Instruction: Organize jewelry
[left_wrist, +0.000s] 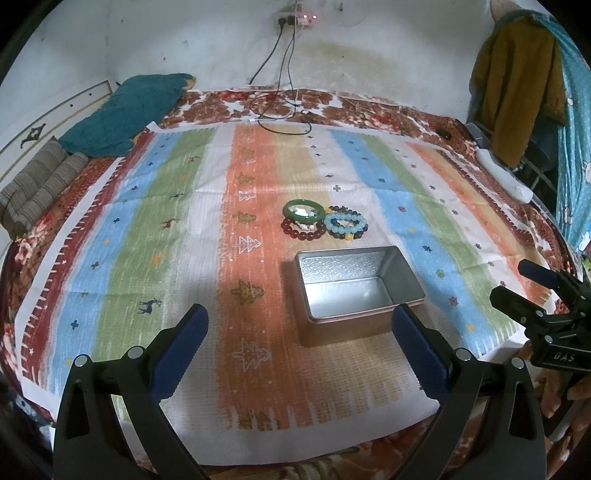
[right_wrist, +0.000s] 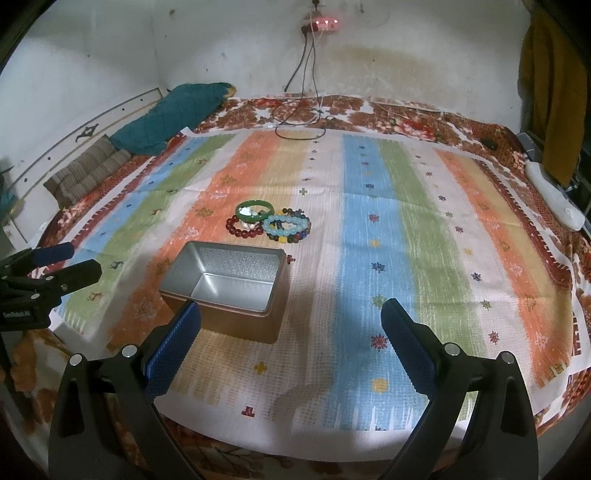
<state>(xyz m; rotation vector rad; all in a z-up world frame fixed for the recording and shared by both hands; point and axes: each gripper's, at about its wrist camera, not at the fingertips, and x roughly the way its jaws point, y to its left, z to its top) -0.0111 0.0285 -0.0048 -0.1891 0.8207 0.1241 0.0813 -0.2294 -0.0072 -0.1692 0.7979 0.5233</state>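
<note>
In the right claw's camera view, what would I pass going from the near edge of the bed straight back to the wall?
Right claw → open metal tin → pile of bracelets → loose cables → wall power strip.

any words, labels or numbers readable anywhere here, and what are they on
"DAS": white letters on the black body of the right gripper, seen from the left wrist view.
"GenRobot.AI": small white print on the black body of the left gripper, seen from the right wrist view; slightly blurred, so this reading is tentative.
The tin box shows only an embossed pattern inside, no words.
The striped cloth carries only trees, deer and crosses, no text.
</note>
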